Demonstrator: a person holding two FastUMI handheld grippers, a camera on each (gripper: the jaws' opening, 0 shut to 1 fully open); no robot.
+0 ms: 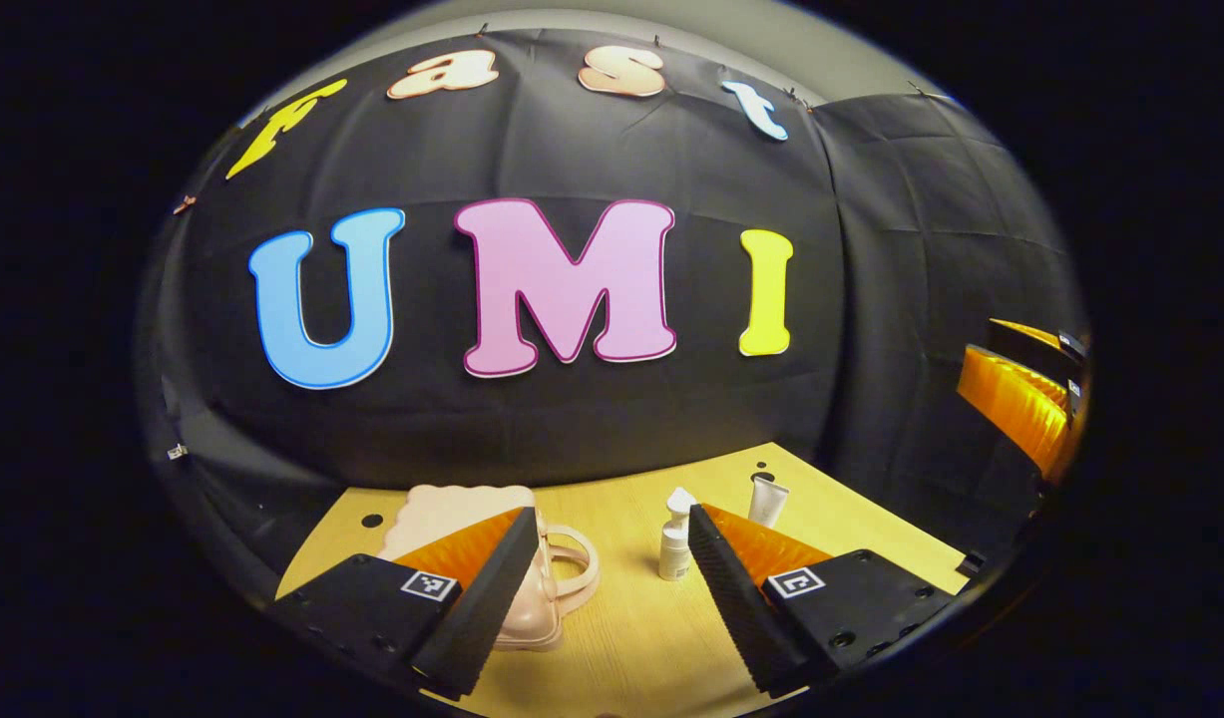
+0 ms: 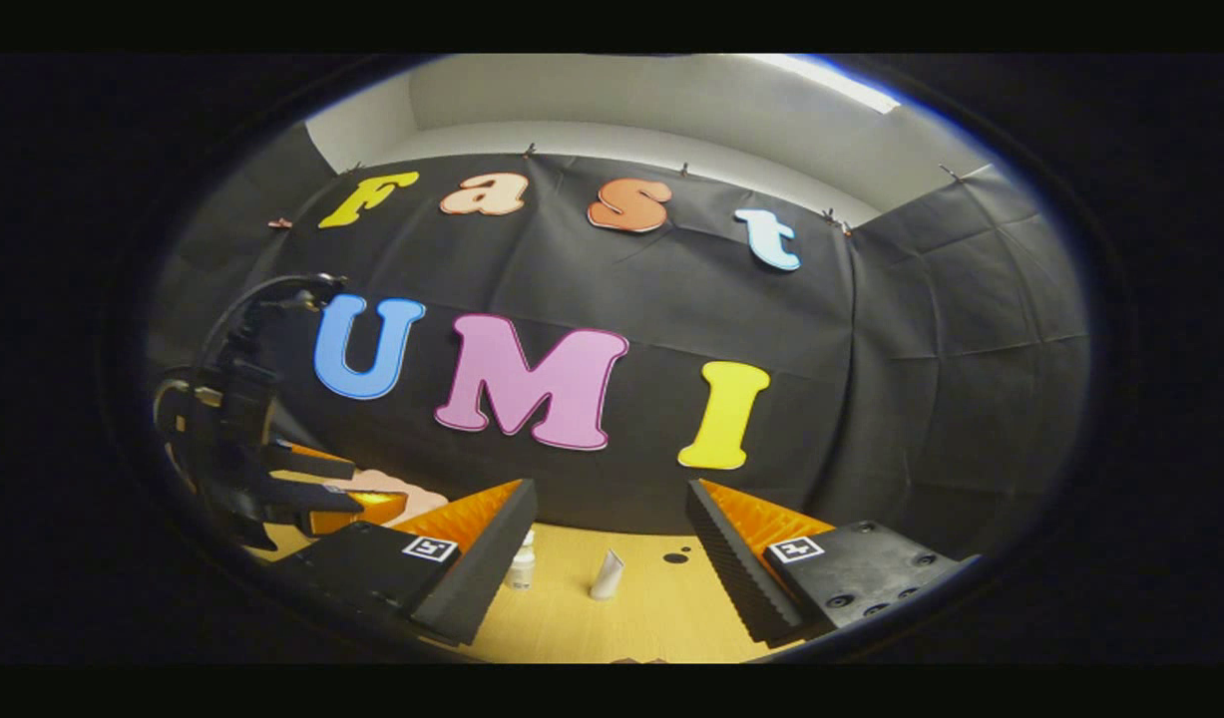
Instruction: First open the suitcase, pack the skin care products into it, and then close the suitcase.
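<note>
- While both tools were held above the wooden table [image 1: 621,598], the left gripper [image 1: 604,583] was seen with its fingers spread wide and nothing between them.
- The right gripper [image 2: 612,563] was likewise spread and empty.
- The suitcase [image 1: 532,588], a small pale pink case with a loop handle, was found lying shut near the table's left side, partly hidden behind the left gripper's own finger.
- A small white pump bottle [image 1: 676,543] was seen standing upright near the middle of the table, and a white tube [image 1: 768,499] standing just beyond it toward the far edge; both were apart from the case.
- The opening step was judged not yet done, and nothing packed.
- A slip was judged possible if the rounded lid were caught at a shallow angle, so that the light case would be pushed along the table rather than opened.
- The upright bottle and tube could be toppled by a careless sweep of either finger, since both are narrow and stood close together.
- Dark round holes [image 1: 372,520] were noted in the tabletop near the far edge; a rolling tube might be caught there.
- In the right gripper view the left gripper was seen off to the left with a cable looped above it, which could crowd a two-handed reach.
</note>
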